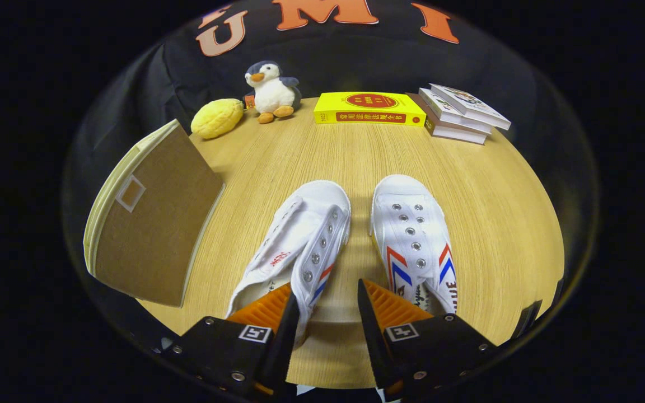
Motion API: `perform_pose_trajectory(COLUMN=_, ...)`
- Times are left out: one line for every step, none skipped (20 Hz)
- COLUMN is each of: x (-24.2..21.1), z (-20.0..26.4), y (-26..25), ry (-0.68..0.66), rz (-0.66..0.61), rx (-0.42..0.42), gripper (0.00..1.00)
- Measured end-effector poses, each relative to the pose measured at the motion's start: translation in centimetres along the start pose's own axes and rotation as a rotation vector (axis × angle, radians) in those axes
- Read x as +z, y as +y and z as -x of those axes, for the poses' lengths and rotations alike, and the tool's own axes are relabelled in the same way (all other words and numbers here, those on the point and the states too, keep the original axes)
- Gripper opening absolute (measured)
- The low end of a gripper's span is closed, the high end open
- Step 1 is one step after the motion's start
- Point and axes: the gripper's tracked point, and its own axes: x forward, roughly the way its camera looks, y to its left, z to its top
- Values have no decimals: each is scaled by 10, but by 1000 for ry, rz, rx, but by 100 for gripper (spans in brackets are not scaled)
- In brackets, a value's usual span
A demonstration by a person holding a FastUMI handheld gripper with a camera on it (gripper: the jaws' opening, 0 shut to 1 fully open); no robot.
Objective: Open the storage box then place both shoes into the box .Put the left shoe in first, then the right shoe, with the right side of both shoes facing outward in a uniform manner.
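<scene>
Storage box [152, 224] at left on wooden table [496, 196], lid closed, tilted. Behind it yellow plush lemon [217, 118], then penguin toy [271, 89]. Left shoe [300, 240] lies tipped on side; its heel-side edge sits between fingers. Gripper [328, 305] parted wide, gripping nothing. Right shoe [415, 240] upright, just beside. Yellow book [370, 109] and stack of 3 books [459, 115] at far edge.

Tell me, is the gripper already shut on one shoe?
No, the gripper is open, with only the left shoe's heel edge between its fingers.
</scene>
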Motion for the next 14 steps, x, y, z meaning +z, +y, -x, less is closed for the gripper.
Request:
perform_pose_trajectory(x=2, z=-5, y=3, ry=-3, rz=-20, rx=12, gripper=57)
perform_pose_trajectory(x=8, z=-6, y=3, ry=-22, rz=-31, rx=15, gripper=53)
perform_pose_trajectory(x=12, z=-10, y=1, ry=-41, rz=-30, rx=10, gripper=52)
perform_pose_trajectory(x=16, z=-14, y=0, ry=-53, rz=-25, rx=2, gripper=49)
perform_pose_trajectory(x=19, z=-18, y=0, ry=-65, rz=-22, rx=-4, gripper=48)
perform_pose_trajectory(x=19, z=-21, y=1, ry=-62, rz=-26, rx=-4, gripper=45)
perform_pose_trajectory(x=19, z=-26, y=3, ry=-56, rz=-35, rx=-3, gripper=41)
perform_pose_trajectory(x=18, z=-29, y=1, ry=-45, rz=-43, rx=-14, gripper=35)
perform_pose_trajectory(x=20, z=-29, y=1, ry=-46, rz=-60, rx=-16, gripper=32)
perform_pose_trajectory(x=20, z=-29, y=-2, ry=-42, rz=-67, rx=-31, gripper=27)
perform_pose_trajectory(x=20, z=-29, y=-6, ry=-31, rz=-76, rx=-37, gripper=22)
perform_pose_trajectory(x=21, z=-28, y=-6, ry=-22, rz=-97, rx=-26, gripper=8)
perform_pose_trajectory(x=21, z=-25, y=-5, ry=-8, rz=-133, rx=-19, gripper=6)
perform_pose_trajectory(x=23, z=-22, y=-7, ry=-3, rz=-159, rx=-25, gripper=5)
